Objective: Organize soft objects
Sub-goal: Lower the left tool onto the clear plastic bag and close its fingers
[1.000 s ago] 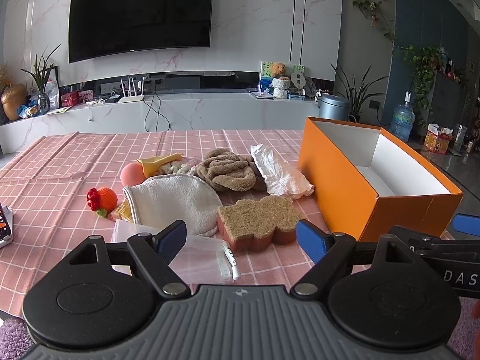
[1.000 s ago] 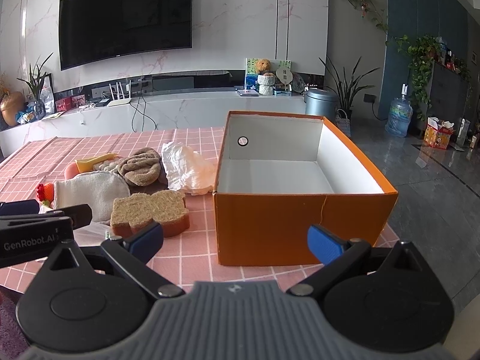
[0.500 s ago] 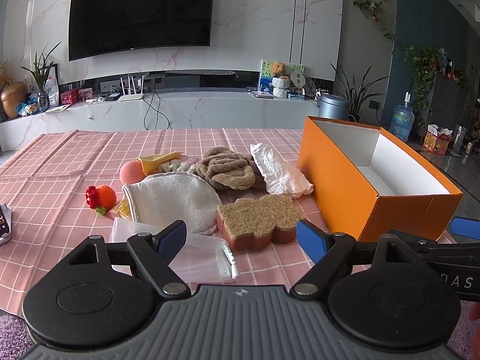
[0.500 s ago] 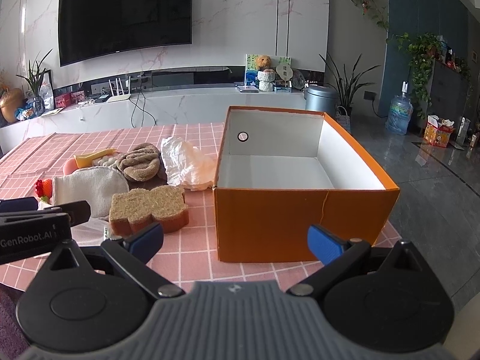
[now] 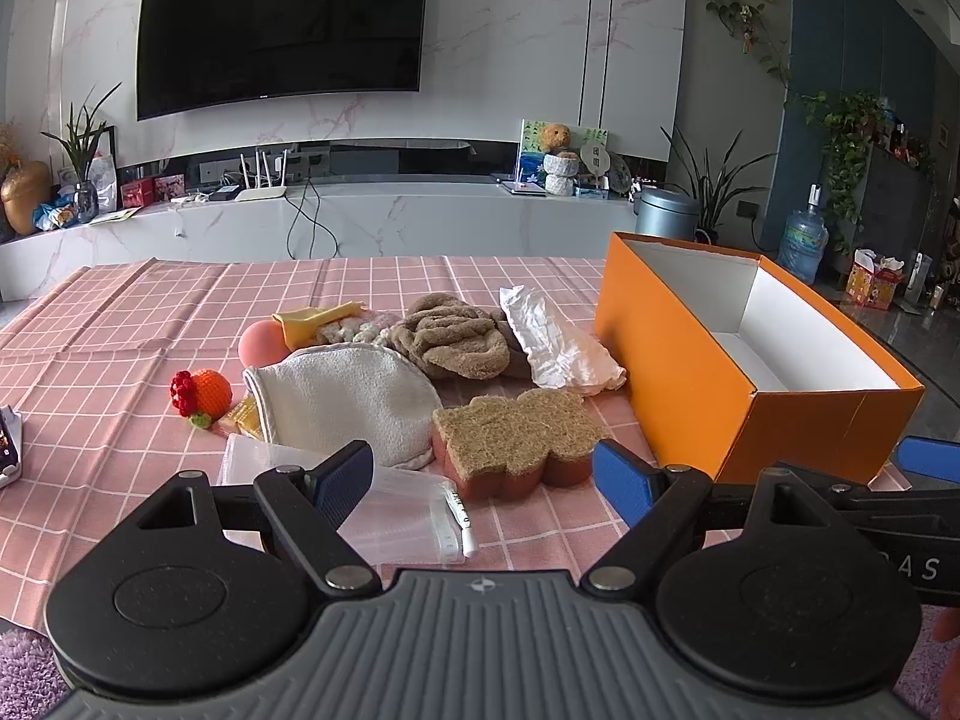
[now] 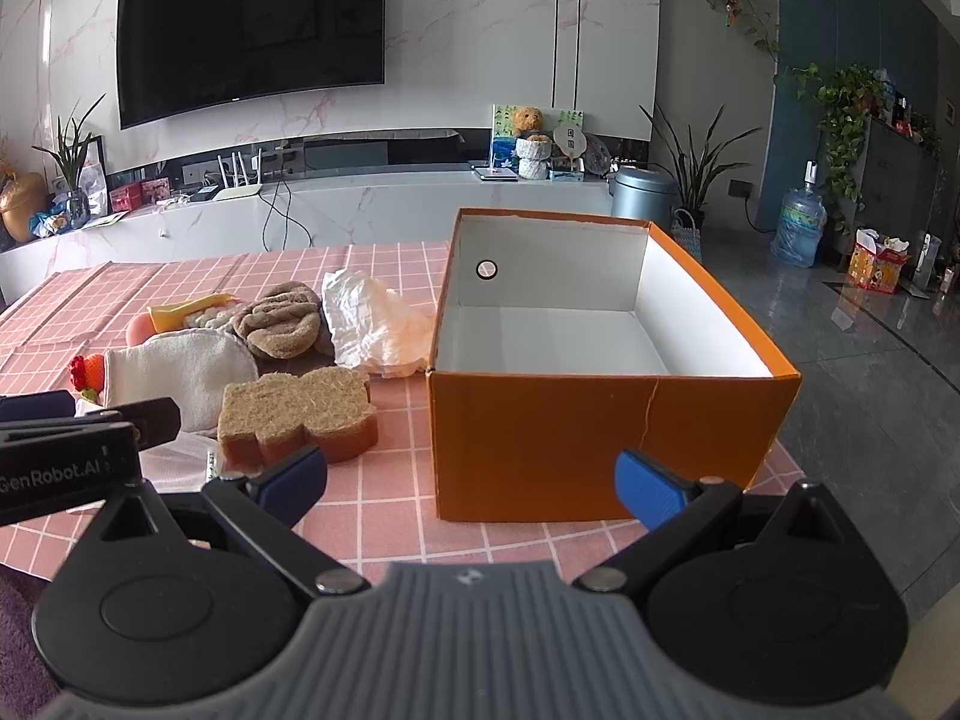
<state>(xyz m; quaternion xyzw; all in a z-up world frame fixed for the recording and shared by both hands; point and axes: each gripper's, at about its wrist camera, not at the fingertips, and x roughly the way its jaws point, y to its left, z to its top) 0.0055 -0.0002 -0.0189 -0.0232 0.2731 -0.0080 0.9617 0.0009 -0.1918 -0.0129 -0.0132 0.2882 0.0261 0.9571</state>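
A: While both claws hang over the near edge of the pink checked tablecloth (image 5: 120, 324), what's the count?

B: One orange box (image 6: 600, 432), nothing inside. One brown sponge (image 5: 516, 432), one white cloth (image 5: 342, 396), one brown towel (image 5: 450, 336), one crumpled white wrapper (image 5: 552, 342), one pink ball (image 5: 261, 342), one knitted orange fruit (image 5: 207, 393), one clear bag (image 5: 396, 504) w/ a pen.

A: Claws?

B: My left gripper (image 5: 480, 480) – jaws wide apart, gripping nothing, sponge just ahead. Right gripper (image 6: 471, 480) – same, spread wide, facing the box's front wall.

A: Sponge orientation?

B: Lies flat, scrub side up, long axis approx. left-right, between cloth & box. Box's long axis runs away from me.
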